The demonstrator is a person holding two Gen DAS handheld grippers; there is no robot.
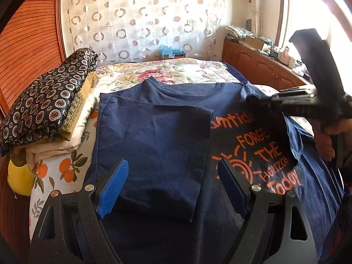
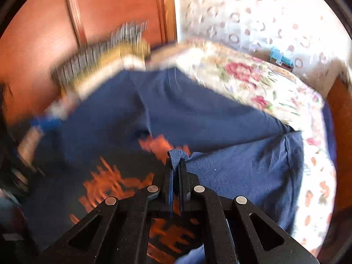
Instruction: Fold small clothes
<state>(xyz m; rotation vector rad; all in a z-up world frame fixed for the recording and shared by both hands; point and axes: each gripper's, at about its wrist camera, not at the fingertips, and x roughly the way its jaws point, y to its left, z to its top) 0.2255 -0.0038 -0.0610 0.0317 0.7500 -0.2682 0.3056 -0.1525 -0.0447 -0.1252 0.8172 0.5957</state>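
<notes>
Navy shirt (image 1: 154,136) spread on bed (image 1: 176,70), left side folded in. Right claw (image 2: 175,165) pinched on sleeve (image 2: 176,154); left claw (image 1: 173,184) wide open, empty. Risk: thin pinch slipping mid-fold, leaving creases.

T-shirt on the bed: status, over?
Left gripper open, above shirt. Right gripper shut on navy T-shirt, right side lifted. Folded bedding alongside, apart.

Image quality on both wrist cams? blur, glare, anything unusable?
Left wrist: sharp, orange print on the navy T-shirt readable, window blown out, strong fisheye curve at the edges. Right wrist: heavy motion blur on the shirt and folded pile; only the right gripper pinching fabric stays crisp.
</notes>
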